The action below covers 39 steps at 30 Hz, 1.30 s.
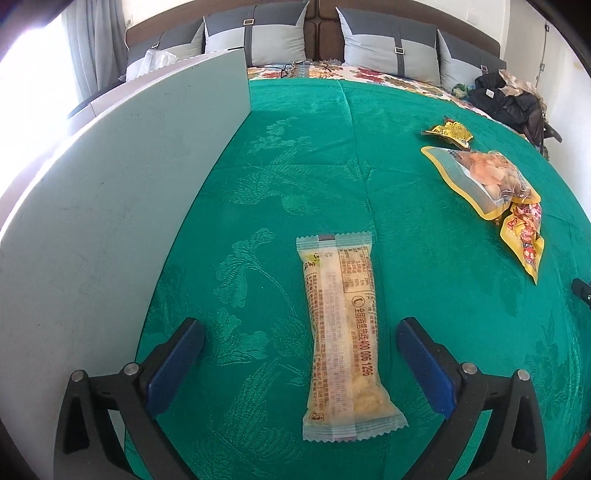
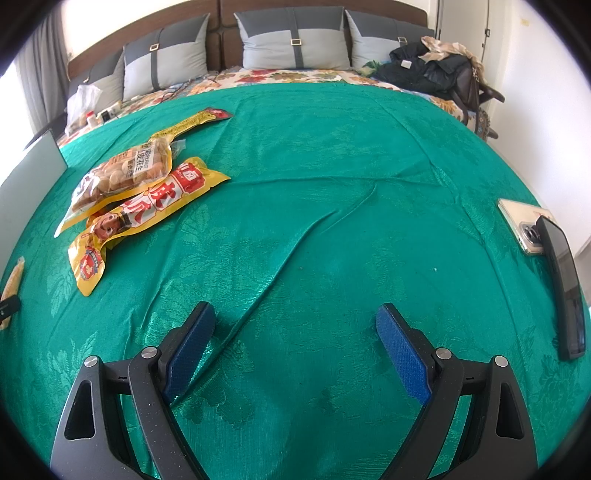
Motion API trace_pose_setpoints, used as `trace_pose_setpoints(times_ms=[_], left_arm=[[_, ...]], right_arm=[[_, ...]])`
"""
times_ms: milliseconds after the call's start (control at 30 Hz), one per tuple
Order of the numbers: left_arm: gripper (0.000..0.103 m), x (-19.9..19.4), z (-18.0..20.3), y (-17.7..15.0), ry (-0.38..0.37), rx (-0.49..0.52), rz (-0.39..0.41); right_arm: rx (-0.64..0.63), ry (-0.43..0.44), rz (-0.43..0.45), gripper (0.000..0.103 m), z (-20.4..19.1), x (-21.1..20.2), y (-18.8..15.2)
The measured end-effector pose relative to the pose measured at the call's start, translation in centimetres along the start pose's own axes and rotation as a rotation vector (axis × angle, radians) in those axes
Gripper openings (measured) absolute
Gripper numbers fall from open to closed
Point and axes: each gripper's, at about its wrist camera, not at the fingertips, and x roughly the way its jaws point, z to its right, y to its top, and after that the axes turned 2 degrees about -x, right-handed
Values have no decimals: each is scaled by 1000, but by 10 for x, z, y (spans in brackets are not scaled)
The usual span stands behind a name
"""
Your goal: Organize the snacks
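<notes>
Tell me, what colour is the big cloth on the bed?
Green cloth with a woven leaf pattern, clearest in the right wrist view.

A home bedroom: a wide bed under a green patterned bedspread [image 2: 332,155] fills both views. Grey two-tone strapped pillows [image 2: 293,40] lean against a dark padded headboard [image 1: 320,29] at the top of the frame, with a heap of dark clothing [image 2: 432,70] at upper right.

Long snack bar [image 1: 341,332] lies flat on the bedspread [image 1: 295,147], lengthwise toward the pillows [image 1: 255,33], beside the flat board [image 1: 110,203] along the bed's left edge. Peanut bag [image 2: 122,173] overlaps the sausage packet [image 2: 147,214] left of centre, small packet [image 2: 199,120] behind them. Two phones [image 2: 561,280] lie at the right edge.
</notes>
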Motion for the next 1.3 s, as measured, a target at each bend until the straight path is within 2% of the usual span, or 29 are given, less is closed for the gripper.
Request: trace_pose_setpoints(times_ms=[967, 1033, 1067, 1167, 1300], left_arm=[[103, -3, -1, -4, 4, -8, 22], [103, -3, -1, -4, 4, -8, 22], [103, -3, -1, -4, 3, -8, 22], [103, -4, -1, -4, 3, -8, 22], [103, -4, -1, -4, 3, -8, 22]], right_arm=[[2, 1, 1, 92, 1, 0, 0], [25, -4, -20, 91, 0, -1, 0], [66, 6, -46, 91, 0, -3, 3], [220, 194, -33, 89, -11, -11, 21], [240, 279, -88, 88, -59, 8, 55]])
